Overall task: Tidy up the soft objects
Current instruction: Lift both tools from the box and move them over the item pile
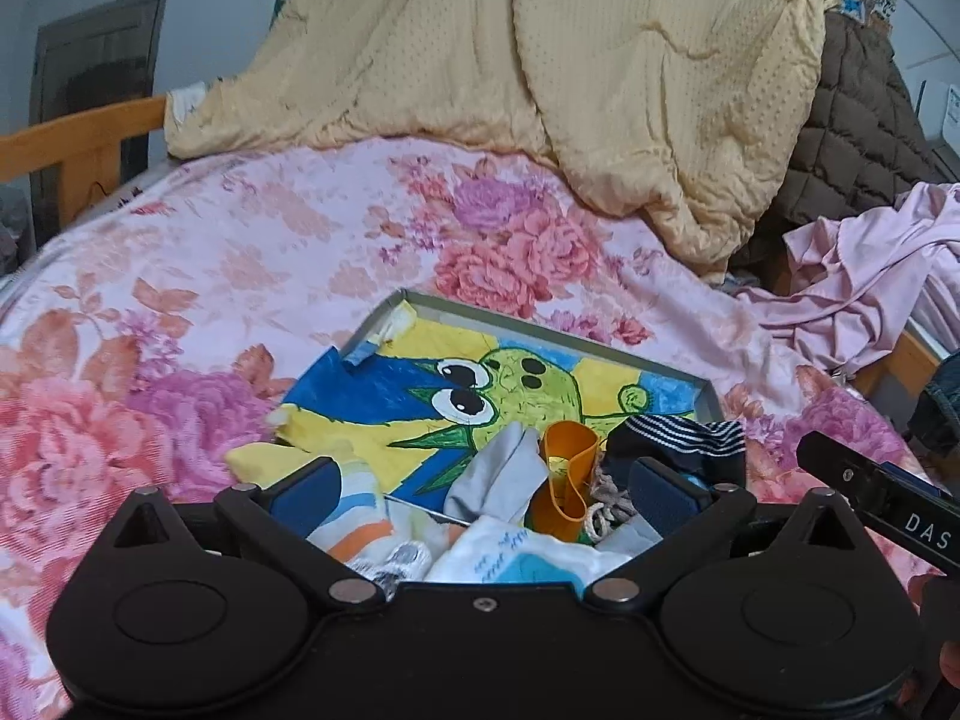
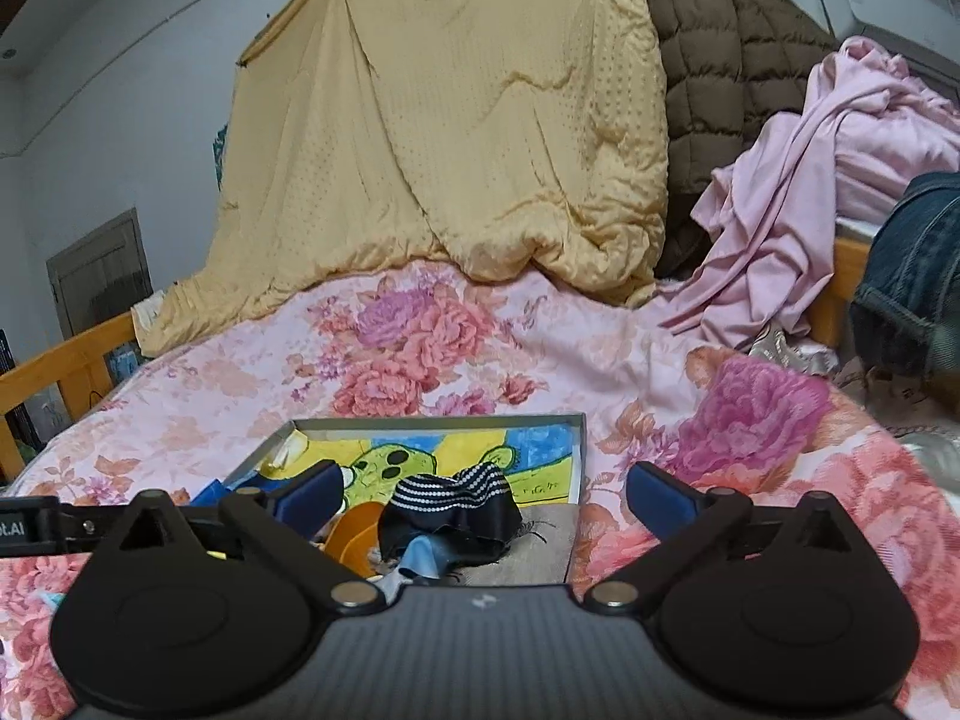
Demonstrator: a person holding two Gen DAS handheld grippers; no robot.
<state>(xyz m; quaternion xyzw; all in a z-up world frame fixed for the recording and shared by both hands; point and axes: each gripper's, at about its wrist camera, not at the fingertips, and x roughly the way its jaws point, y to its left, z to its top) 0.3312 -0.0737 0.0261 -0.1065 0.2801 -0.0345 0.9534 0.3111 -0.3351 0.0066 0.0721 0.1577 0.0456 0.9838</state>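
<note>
1. Here the left gripper (image 1: 480,483) has its blue-padded jaws spread wide with nothing clamped; small soft things lie in the gap below them.
2. The right gripper (image 2: 483,489) is likewise spread wide and empty, above the near right corner of the tray.
3. Below the left gripper lie a white sock with orange and blue stripes (image 1: 359,510), a pale grey sock (image 1: 498,477), an orange plastic cup (image 1: 567,483) tipped on its side and a bit of beige cord (image 1: 606,501).
4. A dark navy sock with a white-striped cuff (image 2: 453,507) sits crumpled beside the cup.
5. All rest in a shallow grey metal tray (image 1: 558,324) lined with a yellow and blue cartoon drawing (image 1: 510,378).
6. The tray stands on a pink floral bedspread (image 1: 252,240).
7. Behind it are heaped a yellow quilt (image 2: 456,132), a brown padded jacket (image 2: 708,60) and pink clothing (image 2: 792,192).
</note>
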